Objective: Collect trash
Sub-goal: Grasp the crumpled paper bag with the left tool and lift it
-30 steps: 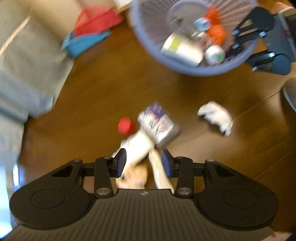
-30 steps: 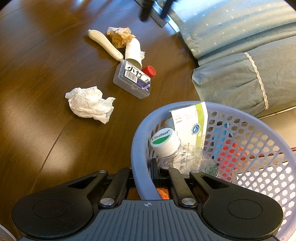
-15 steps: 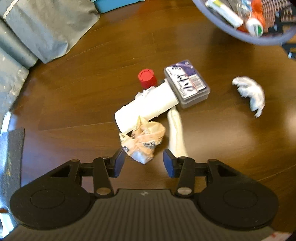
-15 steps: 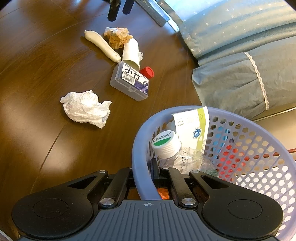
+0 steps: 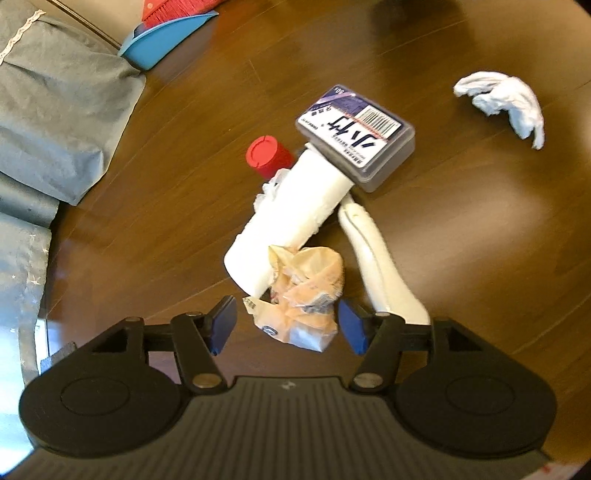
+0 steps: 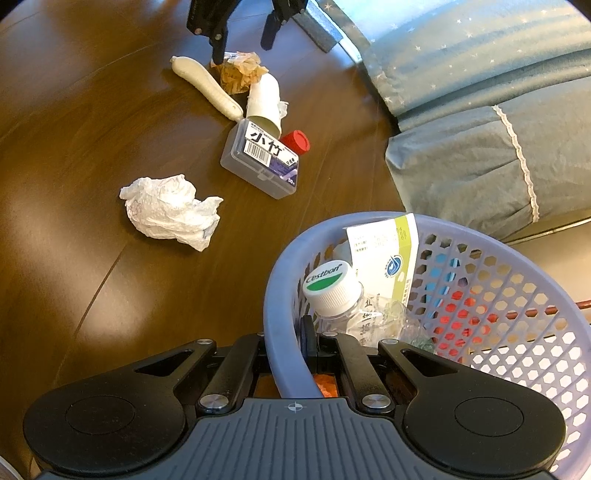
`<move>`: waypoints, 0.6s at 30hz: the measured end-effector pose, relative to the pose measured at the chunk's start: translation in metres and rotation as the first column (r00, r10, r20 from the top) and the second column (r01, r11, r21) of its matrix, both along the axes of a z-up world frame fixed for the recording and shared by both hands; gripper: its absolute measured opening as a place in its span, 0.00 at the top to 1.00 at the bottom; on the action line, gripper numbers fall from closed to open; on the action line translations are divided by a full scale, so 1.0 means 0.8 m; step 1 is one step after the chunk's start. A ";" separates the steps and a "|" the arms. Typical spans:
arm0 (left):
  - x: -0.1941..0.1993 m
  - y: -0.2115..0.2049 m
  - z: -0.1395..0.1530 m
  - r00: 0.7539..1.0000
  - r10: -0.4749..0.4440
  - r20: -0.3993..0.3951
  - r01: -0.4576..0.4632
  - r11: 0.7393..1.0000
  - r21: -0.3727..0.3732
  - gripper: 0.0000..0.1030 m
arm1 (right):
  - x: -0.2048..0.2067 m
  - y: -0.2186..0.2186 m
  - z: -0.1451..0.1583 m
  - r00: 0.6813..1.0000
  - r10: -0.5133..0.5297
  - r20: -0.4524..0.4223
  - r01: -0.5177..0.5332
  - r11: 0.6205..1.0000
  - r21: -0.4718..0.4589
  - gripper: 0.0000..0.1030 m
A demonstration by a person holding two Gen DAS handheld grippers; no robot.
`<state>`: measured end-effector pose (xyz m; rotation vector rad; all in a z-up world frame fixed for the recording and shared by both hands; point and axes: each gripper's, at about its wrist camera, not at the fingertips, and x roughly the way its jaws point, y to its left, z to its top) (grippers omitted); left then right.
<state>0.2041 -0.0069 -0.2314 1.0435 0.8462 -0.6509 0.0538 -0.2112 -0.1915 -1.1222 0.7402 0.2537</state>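
A crumpled orange wrapper [image 5: 301, 295] lies on the brown table between the fingers of my open left gripper [image 5: 286, 325]. Beside it lie a white paper cup [image 5: 291, 218] on its side, a long white tube [image 5: 380, 266], a red cap [image 5: 267, 155], a clear plastic box [image 5: 356, 133] with a barcode label, and a crumpled white tissue [image 5: 502, 101]. My right gripper [image 6: 286, 341] is shut on the near rim of a lavender mesh basket [image 6: 280, 288], which holds a capped bottle [image 6: 332, 288], a packet and other trash. The right wrist view shows the left gripper [image 6: 242, 37] over the wrapper [image 6: 240, 70].
Grey-blue cushions [image 6: 480, 110] lie along the table's edge, seen too in the left wrist view as cushions [image 5: 55, 110]. A blue dustpan with a red brush [image 5: 166, 29] sits at the far left. Bare wood stretches around the tissue [image 6: 170, 210].
My left gripper has swung away from the basket, dropped toward the pile and opened wider around the orange wrapper. The right gripper and basket have barely moved.
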 end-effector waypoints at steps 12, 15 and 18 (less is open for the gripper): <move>0.005 -0.004 -0.015 0.998 -0.020 -0.054 0.022 0.999 0.029 0.68 | -0.001 -0.002 0.000 1.000 0.001 -0.005 -0.001 1.000 -0.006 1.00; 0.000 -0.003 -0.012 0.998 -0.025 -0.060 0.027 0.999 0.036 0.69 | -0.002 -0.002 0.000 1.000 -0.001 -0.005 0.001 1.000 -0.005 1.00; -0.007 -0.001 -0.003 0.998 -0.035 -0.059 0.037 0.999 0.038 0.69 | -0.002 -0.002 0.000 1.000 -0.001 -0.005 0.001 1.000 -0.004 1.00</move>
